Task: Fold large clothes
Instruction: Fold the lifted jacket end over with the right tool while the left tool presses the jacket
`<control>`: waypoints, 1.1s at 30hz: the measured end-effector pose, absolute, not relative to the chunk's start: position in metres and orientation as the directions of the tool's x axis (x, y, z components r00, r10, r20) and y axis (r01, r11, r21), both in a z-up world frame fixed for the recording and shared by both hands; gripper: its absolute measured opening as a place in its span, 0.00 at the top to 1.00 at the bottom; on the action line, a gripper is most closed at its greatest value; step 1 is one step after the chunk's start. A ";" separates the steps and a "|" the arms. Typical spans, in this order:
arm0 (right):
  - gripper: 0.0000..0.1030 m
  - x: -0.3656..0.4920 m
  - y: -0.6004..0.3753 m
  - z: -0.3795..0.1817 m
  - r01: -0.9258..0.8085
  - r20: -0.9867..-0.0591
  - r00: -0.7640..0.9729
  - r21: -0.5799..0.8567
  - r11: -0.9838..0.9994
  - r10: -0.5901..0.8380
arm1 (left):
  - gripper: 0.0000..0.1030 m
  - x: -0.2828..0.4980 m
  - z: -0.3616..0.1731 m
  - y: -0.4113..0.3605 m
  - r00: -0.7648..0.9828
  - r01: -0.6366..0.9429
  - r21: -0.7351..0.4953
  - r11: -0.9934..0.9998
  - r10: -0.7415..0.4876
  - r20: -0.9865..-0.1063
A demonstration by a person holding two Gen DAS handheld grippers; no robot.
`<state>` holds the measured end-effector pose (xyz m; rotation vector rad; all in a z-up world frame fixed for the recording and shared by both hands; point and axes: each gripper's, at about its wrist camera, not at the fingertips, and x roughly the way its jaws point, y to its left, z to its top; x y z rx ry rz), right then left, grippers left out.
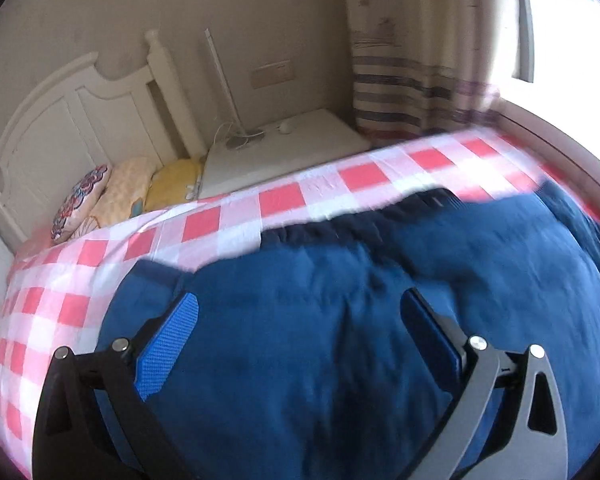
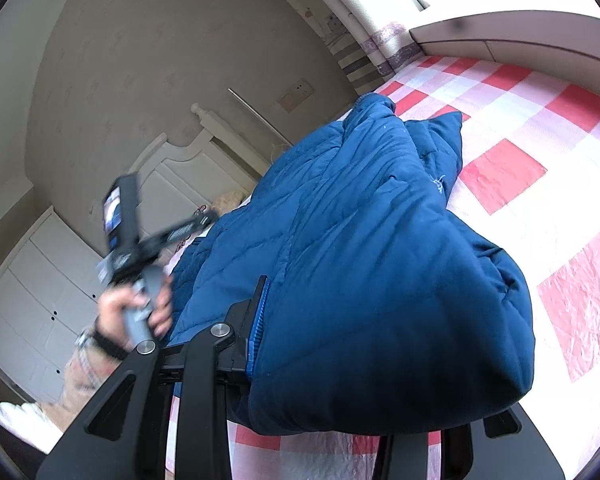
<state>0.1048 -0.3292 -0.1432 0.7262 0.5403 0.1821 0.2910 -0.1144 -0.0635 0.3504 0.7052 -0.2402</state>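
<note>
Blue jacket (image 2: 380, 280) in right gripper (image 2: 340, 360), on bed (image 2: 540, 120)

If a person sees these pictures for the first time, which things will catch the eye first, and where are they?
The big blue padded jacket dominates both views, lying bunched on the red-and-white checked bedsheet. The right tool is closed on a thick fold of it near the camera, while the left tool hovers open above the fabric. Behind the bed, a white headboard stands with patterned pillows at its foot.
</note>
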 end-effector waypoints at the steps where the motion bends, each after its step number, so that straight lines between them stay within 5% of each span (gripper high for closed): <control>1: 0.63 0.106 -0.329 -0.142 0.025 -0.408 0.849 0.667 0.745 0.337 | 0.02 0.282 -0.067 -0.113 0.738 0.340 0.249 0.907 -0.093 -0.669; 4: 0.63 0.107 -0.329 -0.142 0.024 -0.409 0.849 0.663 0.748 0.335 | 0.02 0.264 -0.094 -0.109 0.722 0.358 0.304 0.883 -0.055 -0.689; 33: 0.62 0.112 -0.293 -0.101 0.159 -0.507 0.848 0.517 0.841 0.151 | 0.02 0.202 -0.113 -0.053 0.668 0.391 0.094 0.916 -0.212 -0.713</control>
